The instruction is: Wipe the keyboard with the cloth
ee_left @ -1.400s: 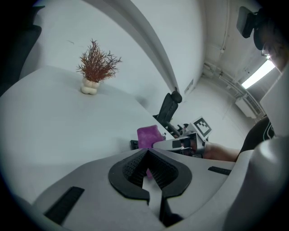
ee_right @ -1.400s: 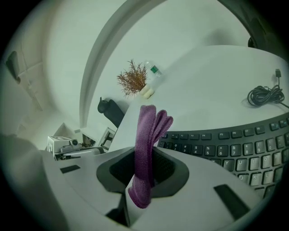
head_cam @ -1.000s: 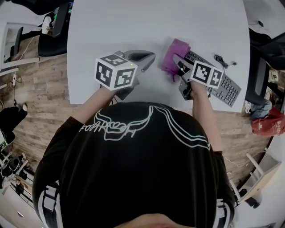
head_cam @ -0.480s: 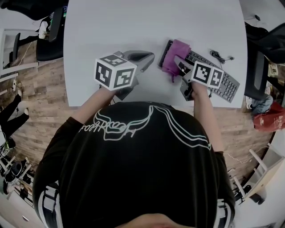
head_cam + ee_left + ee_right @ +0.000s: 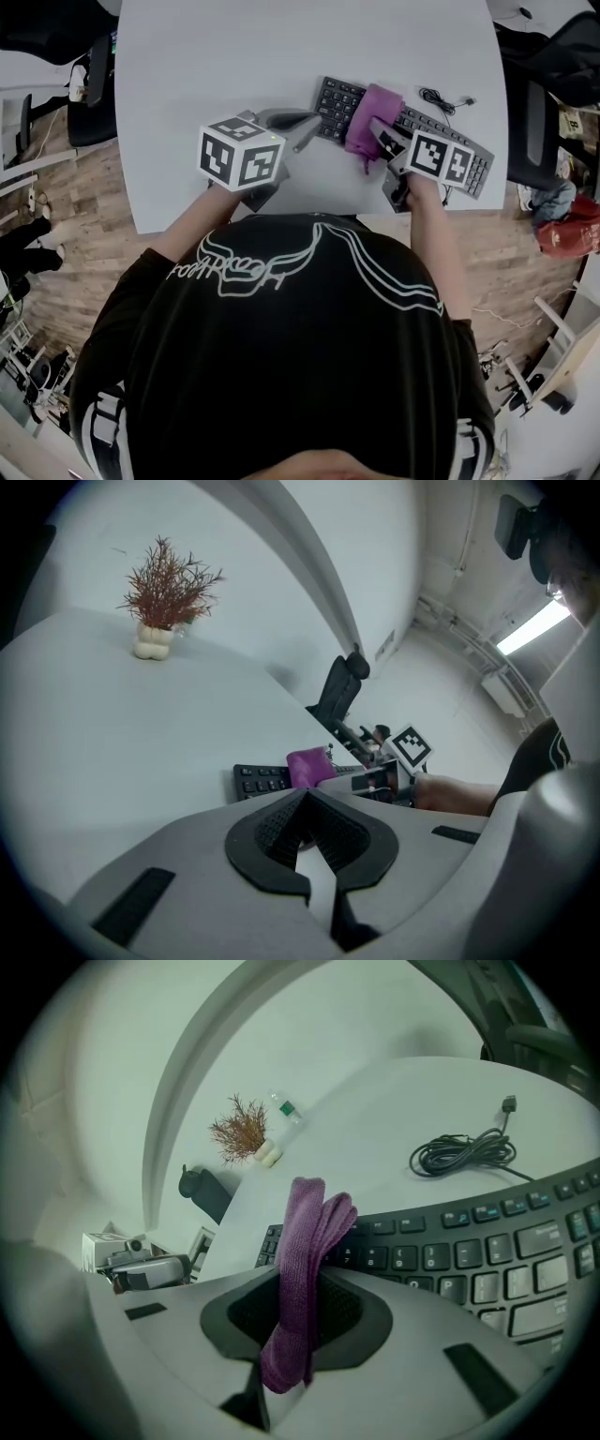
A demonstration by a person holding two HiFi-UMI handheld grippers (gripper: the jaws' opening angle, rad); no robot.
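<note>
Right gripper [image 5: 379, 134] clamped on purple cloth [image 5: 368, 111] — cloth draped across keyboard [image 5: 334, 99]; left gripper [image 5: 302, 129] jaws together, just beside keyboard.

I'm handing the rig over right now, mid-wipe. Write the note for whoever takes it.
Right gripper: fingers shut on the purple cloth, which sits on the black keyboard, left of its middle.
Left gripper: shut, empty, held near the keyboard's left end over the white table.
Done: cloth grasped and on the keys; how much is already wiped cannot be told.
Left: probably sweep the cloth along the rest of the keys, clear of the coiled cable.
</note>
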